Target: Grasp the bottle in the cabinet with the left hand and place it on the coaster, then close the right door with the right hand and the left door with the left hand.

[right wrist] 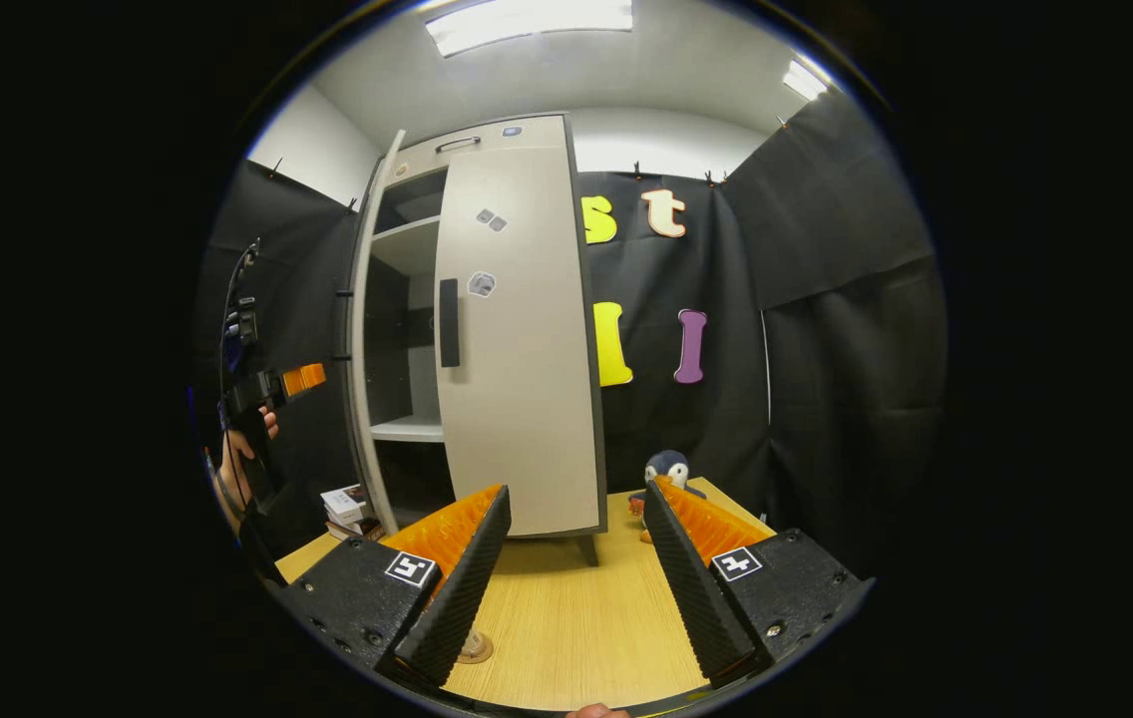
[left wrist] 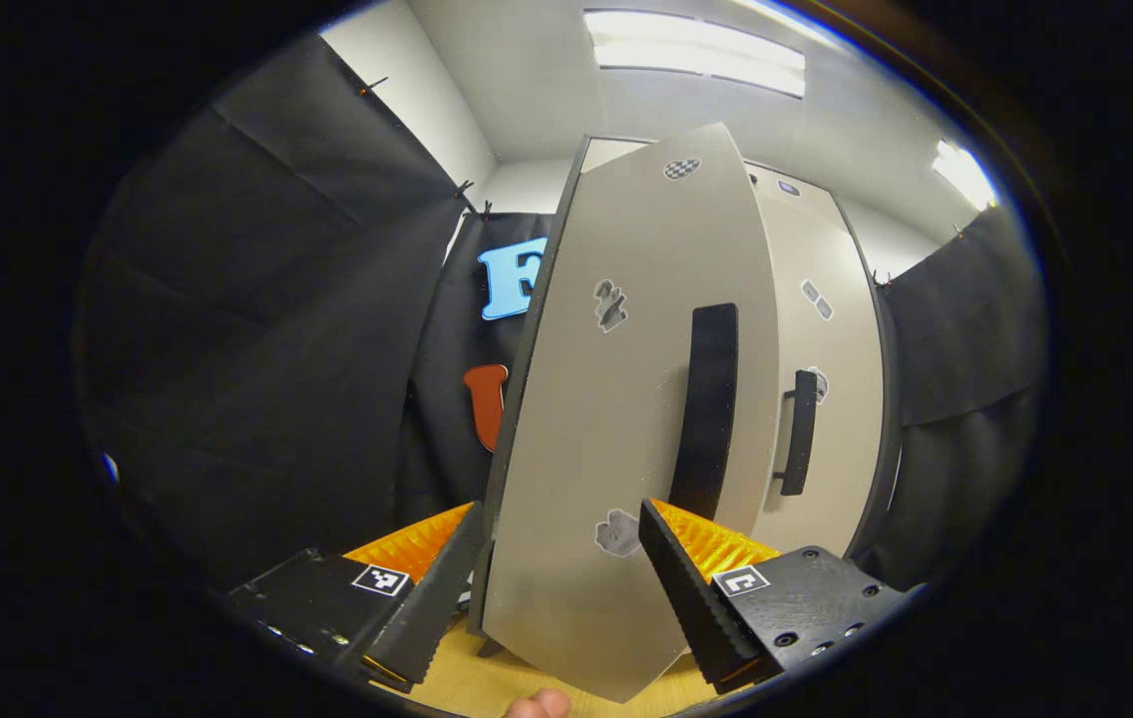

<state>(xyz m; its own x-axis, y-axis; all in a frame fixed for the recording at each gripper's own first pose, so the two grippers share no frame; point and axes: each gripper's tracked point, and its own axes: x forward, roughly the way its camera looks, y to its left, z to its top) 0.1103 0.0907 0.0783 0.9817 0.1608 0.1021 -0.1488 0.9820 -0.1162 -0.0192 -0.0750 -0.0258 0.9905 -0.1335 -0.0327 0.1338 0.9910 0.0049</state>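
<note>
Tabletop cabinet's left door (left wrist: 626, 399) between left gripper (left wrist: 566, 578) fingers.

In the left gripper view we look from close up at the left door (left wrist: 626, 399), its edge toward us, with the right door (left wrist: 816, 379) at two o'clock. In the right gripper view we stand farther back over the table (right wrist: 576, 618), facing the cabinet (right wrist: 487, 329) at eleven o'clock. Both views share the doors.

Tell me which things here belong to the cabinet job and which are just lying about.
Job:
left door, ajar
right door, closed
left tool, open
right tool, open
coaster

Lying about:
penguin toy
stack of books
</note>
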